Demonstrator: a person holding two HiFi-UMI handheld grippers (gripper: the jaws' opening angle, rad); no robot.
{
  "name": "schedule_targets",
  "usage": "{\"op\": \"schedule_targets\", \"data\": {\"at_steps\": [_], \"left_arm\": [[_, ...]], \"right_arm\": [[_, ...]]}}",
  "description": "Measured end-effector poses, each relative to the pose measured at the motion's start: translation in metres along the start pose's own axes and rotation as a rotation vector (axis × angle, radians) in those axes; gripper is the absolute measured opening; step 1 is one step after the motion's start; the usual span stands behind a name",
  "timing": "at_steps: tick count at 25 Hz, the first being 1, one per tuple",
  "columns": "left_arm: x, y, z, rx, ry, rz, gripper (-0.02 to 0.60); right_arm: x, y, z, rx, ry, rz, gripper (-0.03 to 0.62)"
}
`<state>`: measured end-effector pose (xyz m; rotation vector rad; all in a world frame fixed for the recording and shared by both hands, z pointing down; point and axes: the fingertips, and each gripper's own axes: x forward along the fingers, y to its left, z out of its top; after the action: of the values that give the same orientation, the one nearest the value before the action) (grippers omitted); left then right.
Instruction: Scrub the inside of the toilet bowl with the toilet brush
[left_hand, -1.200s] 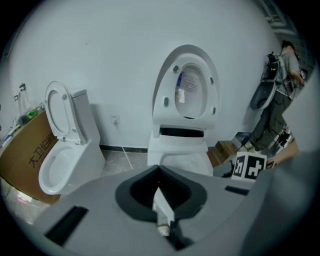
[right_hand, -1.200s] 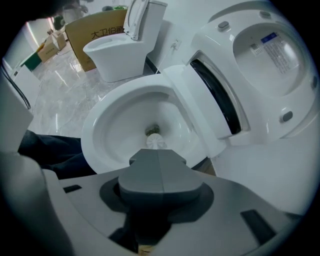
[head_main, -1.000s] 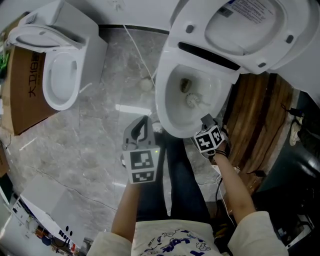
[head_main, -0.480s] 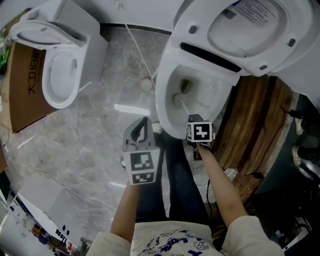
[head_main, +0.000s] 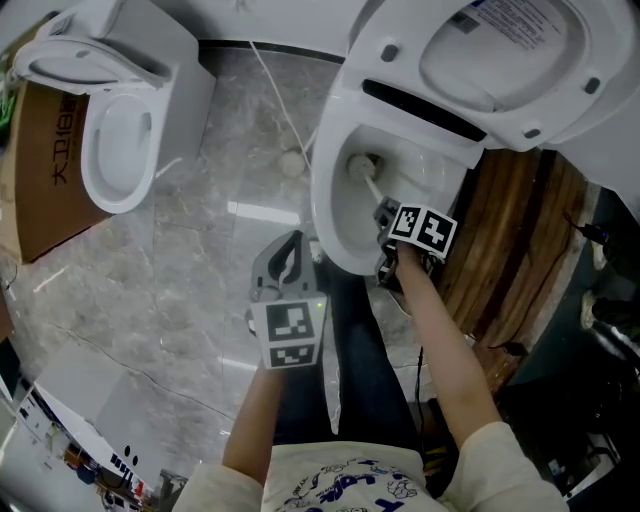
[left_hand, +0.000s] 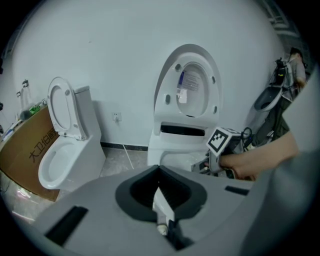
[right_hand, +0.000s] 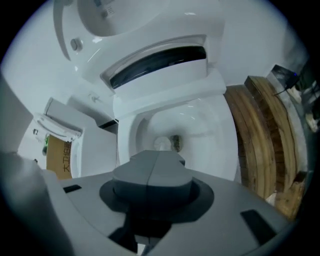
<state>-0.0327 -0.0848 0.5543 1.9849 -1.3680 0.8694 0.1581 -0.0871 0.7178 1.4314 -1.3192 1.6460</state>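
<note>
The white toilet bowl stands open, its seat and lid raised. The toilet brush has its white head down inside the bowl, at the far side by the drain hole; in the right gripper view the brush head shows just past the jaws. My right gripper reaches over the bowl's near rim and is shut on the brush handle. My left gripper hangs over the floor just in front of the bowl, shut and holding nothing. From the left gripper view, the bowl and the right gripper's marker cube lie ahead.
A second white toilet stands at the left with a brown cardboard box beside it. Curved wooden boards lean right of the bowl. A white cable runs across the grey marble floor. The person's legs are below.
The brush head has swept from the middle of the bowl to its far side by the drain, and the right gripper has moved up over the rim. The left gripper has stayed put.
</note>
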Motion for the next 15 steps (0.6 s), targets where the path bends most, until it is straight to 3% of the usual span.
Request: {"op": "schedule_targets", "data": {"at_steps": [3,10,15], "left_arm": [[0.0,0.0,-0.001,0.001,0.004,0.001,0.002],[0.001,0.006,0.001,0.007,0.005,0.01,0.002],[0.001,0.008,0.0,0.01,0.006,0.012,0.002]], "right_arm": [[-0.003,0.0,0.022,0.031,-0.073,0.005,0.167],[-0.018,-0.01,0.072,-0.045,-0.215,-0.071,0.167],[-0.03,-0.034,0.079,-0.043,-0.253,-0.126,0.167]]}}
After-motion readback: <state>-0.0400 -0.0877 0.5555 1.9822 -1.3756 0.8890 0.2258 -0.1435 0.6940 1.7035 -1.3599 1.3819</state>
